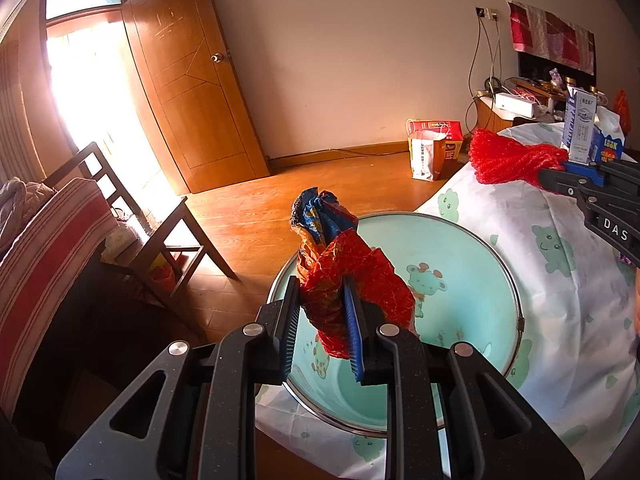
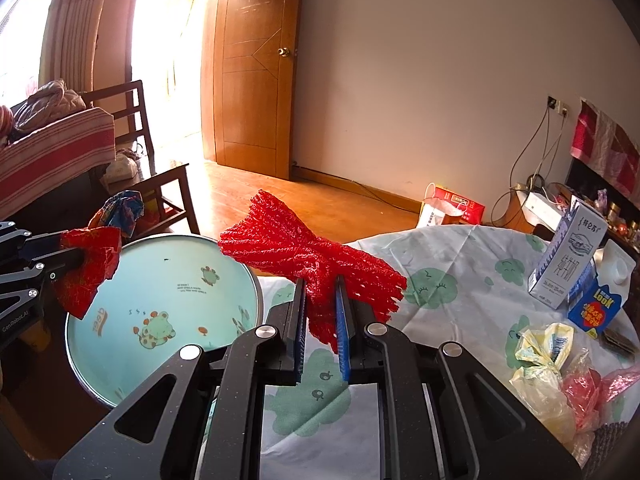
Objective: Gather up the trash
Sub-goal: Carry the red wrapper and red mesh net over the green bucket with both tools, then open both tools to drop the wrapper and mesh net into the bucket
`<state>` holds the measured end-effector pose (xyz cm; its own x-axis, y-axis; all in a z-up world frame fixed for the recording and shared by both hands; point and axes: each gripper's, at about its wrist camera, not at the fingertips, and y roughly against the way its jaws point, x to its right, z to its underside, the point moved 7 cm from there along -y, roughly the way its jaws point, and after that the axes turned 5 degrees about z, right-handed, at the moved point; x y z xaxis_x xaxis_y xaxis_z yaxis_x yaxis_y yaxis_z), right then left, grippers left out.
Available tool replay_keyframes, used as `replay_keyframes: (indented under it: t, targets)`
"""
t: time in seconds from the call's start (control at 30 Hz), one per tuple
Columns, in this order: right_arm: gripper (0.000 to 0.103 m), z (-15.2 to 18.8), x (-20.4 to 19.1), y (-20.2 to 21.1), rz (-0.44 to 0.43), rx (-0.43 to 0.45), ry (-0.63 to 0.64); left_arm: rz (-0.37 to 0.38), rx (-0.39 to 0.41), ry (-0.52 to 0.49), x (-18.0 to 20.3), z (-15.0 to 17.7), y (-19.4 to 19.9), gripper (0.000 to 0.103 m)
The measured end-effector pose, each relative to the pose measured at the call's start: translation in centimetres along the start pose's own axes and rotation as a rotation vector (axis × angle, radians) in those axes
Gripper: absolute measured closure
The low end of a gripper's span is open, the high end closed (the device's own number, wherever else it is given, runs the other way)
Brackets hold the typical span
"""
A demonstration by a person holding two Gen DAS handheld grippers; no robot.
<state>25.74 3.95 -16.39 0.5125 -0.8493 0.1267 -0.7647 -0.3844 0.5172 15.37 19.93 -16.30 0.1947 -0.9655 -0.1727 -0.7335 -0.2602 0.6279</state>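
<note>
My left gripper [image 1: 322,312] is shut on a crumpled red and blue snack wrapper [image 1: 340,264] and holds it above a round mint-green basin [image 1: 472,264]. The wrapper also shows in the right wrist view [image 2: 92,268], over the basin [image 2: 168,280]. My right gripper [image 2: 322,312] is shut on a red foam net [image 2: 304,256] and holds it above the table edge, just right of the basin. The net also shows in the left wrist view [image 1: 508,156].
The table carries a white cloth with green prints [image 2: 448,280]. On it stand two milk cartons [image 2: 568,256], [image 2: 600,296] and lie crumpled plastic bags [image 2: 552,376]. A wooden chair [image 1: 160,216], a striped sofa [image 1: 44,248] and paper bags [image 1: 428,152] stand on the floor.
</note>
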Motion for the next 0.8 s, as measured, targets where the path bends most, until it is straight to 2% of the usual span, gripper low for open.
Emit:
replay_keyframes:
  t: [0.43, 0.6, 0.63, 0.67, 0.73, 0.77, 0.8]
  targets:
    - [0.089, 0.0, -1.4, -0.1, -0.023, -0.006, 0.06, 0.005, -0.007, 0.002, -0.2, 0.0, -0.3, 0.081]
    - [0.088, 0.1, -2.9, 0.2, -0.071, 0.006, 0.126, 0.003, -0.011, 0.003, -0.2, 0.1, -0.4, 0.074]
    - [0.082, 0.2, -3.2, 0.2, -0.086, 0.003, 0.137, -0.005, -0.012, 0.006, -0.3, 0.2, -0.4, 0.065]
    - [0.068, 0.2, -3.4, 0.2, -0.091, 0.004, 0.146, -0.004, -0.01, 0.008, -0.3, 0.2, -0.3, 0.057]
    - [0.053, 0.2, -3.7, 0.3, -0.095, 0.01, 0.158, -0.007, -0.011, 0.001, -0.2, 0.2, -0.3, 0.055]
    - [0.047, 0.2, -3.8, 0.4, -0.1, 0.014, 0.163, -0.01, -0.009, 0.004, -0.2, 0.1, -0.3, 0.051]
    - [0.045, 0.2, -3.9, 0.5, -0.101, 0.017, 0.167, -0.007, -0.007, 0.007, -0.2, 0.1, -0.2, 0.05]
